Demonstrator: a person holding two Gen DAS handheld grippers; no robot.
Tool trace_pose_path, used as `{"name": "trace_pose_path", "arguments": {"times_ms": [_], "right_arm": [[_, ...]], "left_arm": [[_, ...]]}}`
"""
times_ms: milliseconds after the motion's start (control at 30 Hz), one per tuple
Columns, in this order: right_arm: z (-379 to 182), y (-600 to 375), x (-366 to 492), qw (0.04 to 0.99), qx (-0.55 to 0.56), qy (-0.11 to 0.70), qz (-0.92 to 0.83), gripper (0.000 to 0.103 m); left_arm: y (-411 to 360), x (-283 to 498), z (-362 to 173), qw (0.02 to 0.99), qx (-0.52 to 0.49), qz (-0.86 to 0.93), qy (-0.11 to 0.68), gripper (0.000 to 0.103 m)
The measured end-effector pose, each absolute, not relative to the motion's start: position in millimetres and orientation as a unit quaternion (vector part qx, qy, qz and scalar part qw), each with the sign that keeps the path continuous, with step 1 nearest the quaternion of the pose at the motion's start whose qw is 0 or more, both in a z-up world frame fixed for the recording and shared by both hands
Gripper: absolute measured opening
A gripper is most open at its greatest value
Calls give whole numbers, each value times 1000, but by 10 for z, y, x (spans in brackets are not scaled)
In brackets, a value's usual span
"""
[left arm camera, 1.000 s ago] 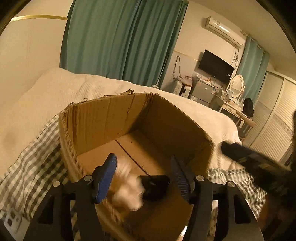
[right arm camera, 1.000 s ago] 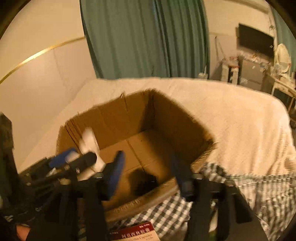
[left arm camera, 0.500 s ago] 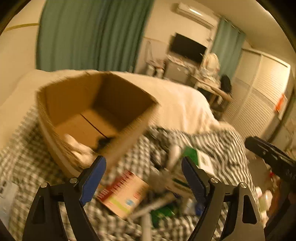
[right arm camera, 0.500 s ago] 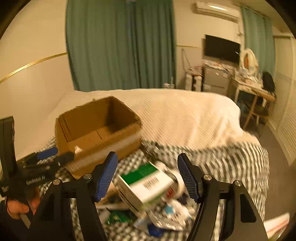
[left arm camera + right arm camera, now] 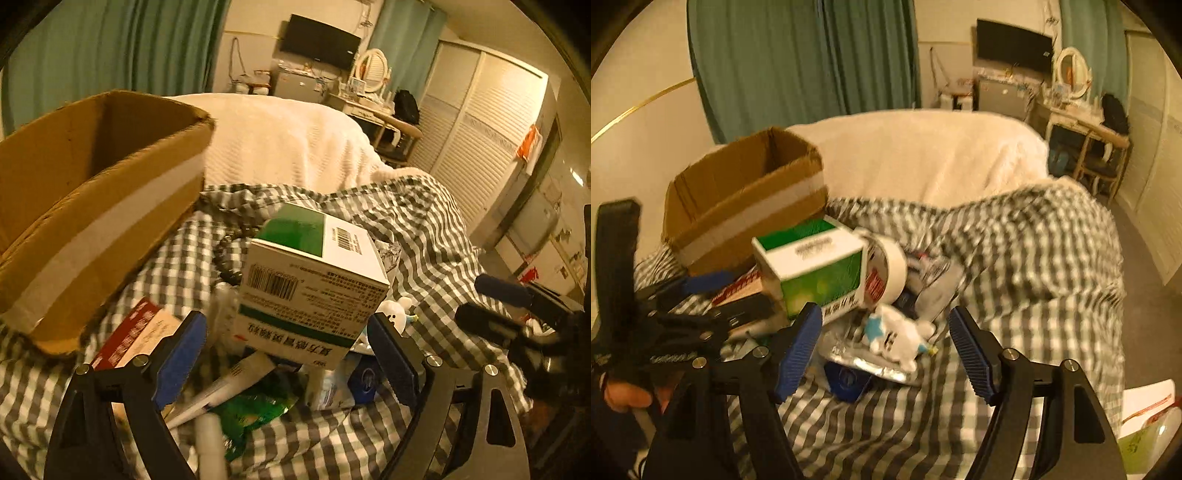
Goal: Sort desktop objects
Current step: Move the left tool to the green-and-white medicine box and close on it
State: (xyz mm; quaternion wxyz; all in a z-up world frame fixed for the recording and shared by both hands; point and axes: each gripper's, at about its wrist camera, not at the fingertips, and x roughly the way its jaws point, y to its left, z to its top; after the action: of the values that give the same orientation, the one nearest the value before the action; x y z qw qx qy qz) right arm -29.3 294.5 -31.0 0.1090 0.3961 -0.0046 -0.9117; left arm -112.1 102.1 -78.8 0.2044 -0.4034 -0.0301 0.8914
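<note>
A heap of small objects lies on the checked cloth [image 5: 1015, 280]. A green-and-white carton [image 5: 314, 280] tops the heap, right of the open cardboard box [image 5: 92, 206]. My left gripper [image 5: 286, 354] hovers just before the carton, its jaws opening and its pads clear of the carton. My right gripper [image 5: 886, 343] hangs over a white plush toy [image 5: 897, 336], jaws also opening and touching nothing. The same carton [image 5: 812, 266] and a roll of white tape [image 5: 890, 269] lie beyond the toy.
A red-and-white packet [image 5: 136, 336], a white tube [image 5: 229, 384], a green wrapper [image 5: 255, 410], a blue item [image 5: 846, 380] and a bead string [image 5: 225, 251] crowd the heap. A white blanket [image 5: 923, 155] covers the bed behind. The cardboard box [image 5: 746, 199] stands at the left.
Both grippers have pulled out of the cardboard box and swung right and down over the heap. Their jaws have widened, and what lay between them stayed in the box.
</note>
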Motion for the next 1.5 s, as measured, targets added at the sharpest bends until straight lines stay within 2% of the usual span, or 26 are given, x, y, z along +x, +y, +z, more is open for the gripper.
{"name": "trace_pose_path", "arguments": {"times_ms": [233,467,633,833,1033,1200,1367,1500], "right_arm": [[-463,2941,-308,114,412,-6,-904,71],[-474,3023,-289,90,419,5,-903,71],[-433,3119,-247,63,419,22,-906,71],[-392,3253,-202,66,412,-4,-909,71],[-418,3223,-224,66,412,-6,-909,71],[-436,3177,-227,84,416,-1,-906,71],[-541,2986,-216,137,436,24,-889,71],[-683,2879,-254,143,454,41,-879,71]], "left_arm": [[1300,-1229,-931,226,-393,891,0,102],[1368,-1269,-940,230,-415,880,-16,102],[1278,-1221,-847,239,-412,877,-57,102],[1220,-1311,-921,209,-412,886,-25,102],[830,-1345,-924,168,-413,892,-67,103],[883,-1276,-868,213,-418,879,-84,103],[1167,-1239,-889,242,-420,874,-45,103],[1288,-1259,-1013,242,-427,871,-22,103]]}}
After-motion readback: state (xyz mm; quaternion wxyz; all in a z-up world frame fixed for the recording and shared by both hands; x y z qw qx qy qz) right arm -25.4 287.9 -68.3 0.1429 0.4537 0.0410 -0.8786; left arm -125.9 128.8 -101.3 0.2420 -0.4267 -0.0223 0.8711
